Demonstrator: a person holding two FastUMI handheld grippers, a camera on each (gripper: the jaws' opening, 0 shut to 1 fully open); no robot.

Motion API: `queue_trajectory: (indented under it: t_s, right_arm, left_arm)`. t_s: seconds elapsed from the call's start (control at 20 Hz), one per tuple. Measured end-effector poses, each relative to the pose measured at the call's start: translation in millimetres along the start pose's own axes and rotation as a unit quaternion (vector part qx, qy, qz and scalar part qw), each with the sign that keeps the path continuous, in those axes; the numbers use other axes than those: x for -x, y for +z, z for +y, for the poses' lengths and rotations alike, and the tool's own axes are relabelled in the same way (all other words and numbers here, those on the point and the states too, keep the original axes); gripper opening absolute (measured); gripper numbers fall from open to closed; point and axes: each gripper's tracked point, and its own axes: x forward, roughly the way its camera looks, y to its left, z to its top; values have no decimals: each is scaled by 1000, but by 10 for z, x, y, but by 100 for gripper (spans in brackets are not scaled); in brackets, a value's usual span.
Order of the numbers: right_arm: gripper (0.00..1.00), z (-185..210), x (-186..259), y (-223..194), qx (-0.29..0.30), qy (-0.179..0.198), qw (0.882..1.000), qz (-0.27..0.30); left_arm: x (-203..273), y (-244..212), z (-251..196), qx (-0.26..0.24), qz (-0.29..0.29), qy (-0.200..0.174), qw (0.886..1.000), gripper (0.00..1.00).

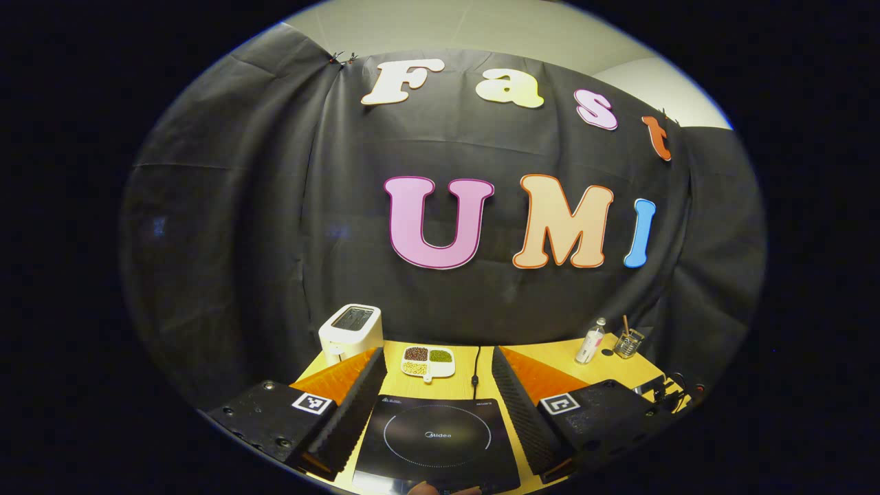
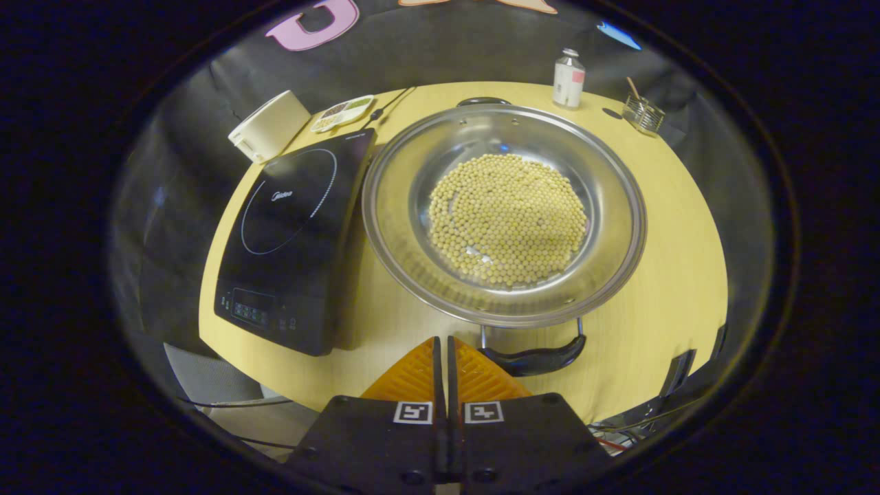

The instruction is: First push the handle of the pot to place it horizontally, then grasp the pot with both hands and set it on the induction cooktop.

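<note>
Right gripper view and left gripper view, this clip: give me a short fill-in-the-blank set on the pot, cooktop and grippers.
1. The pot holds a layer of pale round ____.
2. In the right gripper view, the induction cooktop lies to the ____ of the pot.
3. The right gripper has its fingers ____, near the pot's black handle.
4. The left gripper has its fingers ____, above the cooktop.

Missing words: beans; left; shut; open

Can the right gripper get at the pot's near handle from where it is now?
Probably yes. The right gripper is shut, with the near handle just ahead and slightly to its right. Nothing lies between them, and the table around the pot looks open.
</note>
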Motion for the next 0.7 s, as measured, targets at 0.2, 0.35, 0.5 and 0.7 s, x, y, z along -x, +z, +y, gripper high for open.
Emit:
queue_trajectory:
  t_s: [0.2, 0.35, 0.5, 0.7]
  right_arm:
    - [2, -102, -13, 11, -13, -3, 1000, 7]
    - [0, -170, -31, -5, -3, -13, 1000, 14]
    - [2, -259, -28, -15, 0, -17, 1000, 16]
    - [0, -421, -34, -6, -4, -29, 999, 19]
  left_arm:
    - [3, -22, 27, 5, 3, 4, 1000, 94]
    - [0, -69, 55, 9, 8, 9, 1000, 94]
    - [20, -79, 70, 10, 9, 12, 1000, 94]
    - [-6, -117, 59, 12, 12, 16, 1000, 94]
